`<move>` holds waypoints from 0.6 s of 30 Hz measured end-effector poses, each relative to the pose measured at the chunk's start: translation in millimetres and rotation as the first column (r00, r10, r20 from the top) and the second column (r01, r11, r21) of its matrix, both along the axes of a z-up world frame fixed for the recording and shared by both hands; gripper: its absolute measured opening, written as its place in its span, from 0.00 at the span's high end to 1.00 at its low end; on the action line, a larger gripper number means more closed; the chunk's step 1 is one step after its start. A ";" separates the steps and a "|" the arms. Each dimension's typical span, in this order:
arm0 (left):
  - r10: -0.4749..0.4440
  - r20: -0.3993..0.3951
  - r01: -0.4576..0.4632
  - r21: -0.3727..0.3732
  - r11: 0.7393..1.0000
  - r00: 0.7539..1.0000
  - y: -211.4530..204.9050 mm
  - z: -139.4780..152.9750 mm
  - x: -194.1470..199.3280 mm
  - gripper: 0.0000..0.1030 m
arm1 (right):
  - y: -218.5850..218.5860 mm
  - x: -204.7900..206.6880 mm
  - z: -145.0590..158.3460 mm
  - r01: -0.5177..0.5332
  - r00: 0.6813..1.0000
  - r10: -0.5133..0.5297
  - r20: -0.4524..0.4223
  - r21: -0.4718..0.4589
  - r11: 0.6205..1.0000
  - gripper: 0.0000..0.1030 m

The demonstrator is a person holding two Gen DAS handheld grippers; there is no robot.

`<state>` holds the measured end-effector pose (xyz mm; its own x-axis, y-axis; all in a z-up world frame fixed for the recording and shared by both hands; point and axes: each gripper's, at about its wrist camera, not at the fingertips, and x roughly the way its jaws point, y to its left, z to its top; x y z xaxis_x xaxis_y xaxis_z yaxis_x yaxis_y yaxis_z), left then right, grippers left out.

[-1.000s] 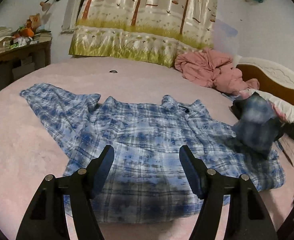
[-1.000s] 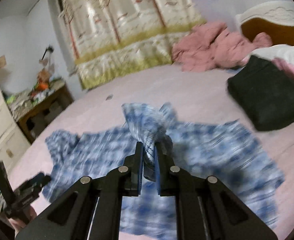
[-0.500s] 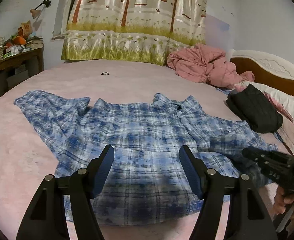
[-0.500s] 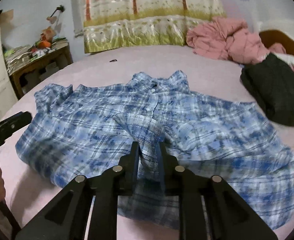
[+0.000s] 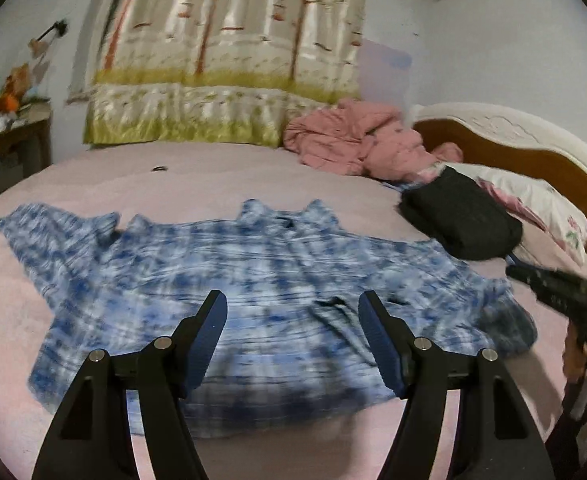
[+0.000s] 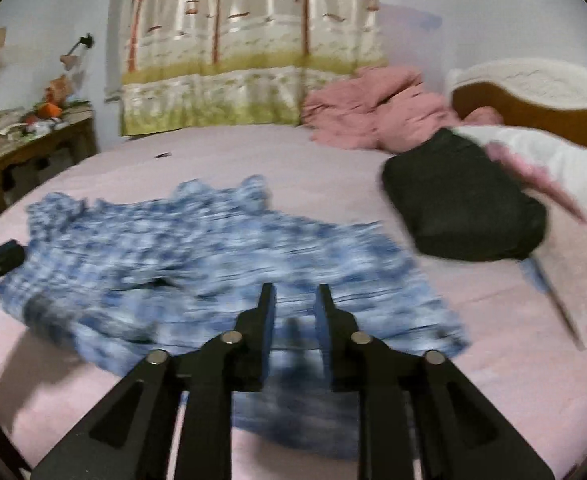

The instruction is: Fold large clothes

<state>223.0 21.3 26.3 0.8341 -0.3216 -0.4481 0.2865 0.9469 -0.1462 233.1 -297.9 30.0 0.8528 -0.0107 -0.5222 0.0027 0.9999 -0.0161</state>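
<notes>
Item 1: plaid shirt [image 5: 253,280] flat on bed [image 5: 233,176], collar away from me, long axis sideways; my right tool [image 6: 293,300], just parted and empty, is nearer its sleeve than my wide-open left tool [image 5: 293,320].

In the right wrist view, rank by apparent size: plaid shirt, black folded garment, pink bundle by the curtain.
1. plaid shirt, clearly largest.
2. black folded garment and pink bundle look similar; the bundle lies farther away, so unranked.
</notes>
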 end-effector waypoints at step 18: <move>-0.068 -0.291 0.065 -0.021 0.998 0.954 -78.3 -54.5 86.1 0.89 | -100.8 9.9 -11.1 0.248 0.968 -0.239 -0.081 0.139 0.959 0.47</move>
<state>309.1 -56.9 -28.2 0.6445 -0.3784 -0.6644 0.2923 0.9249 -0.2432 243.0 -398.7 18.9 0.7995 -0.1334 -0.5857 0.2499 0.9605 0.1224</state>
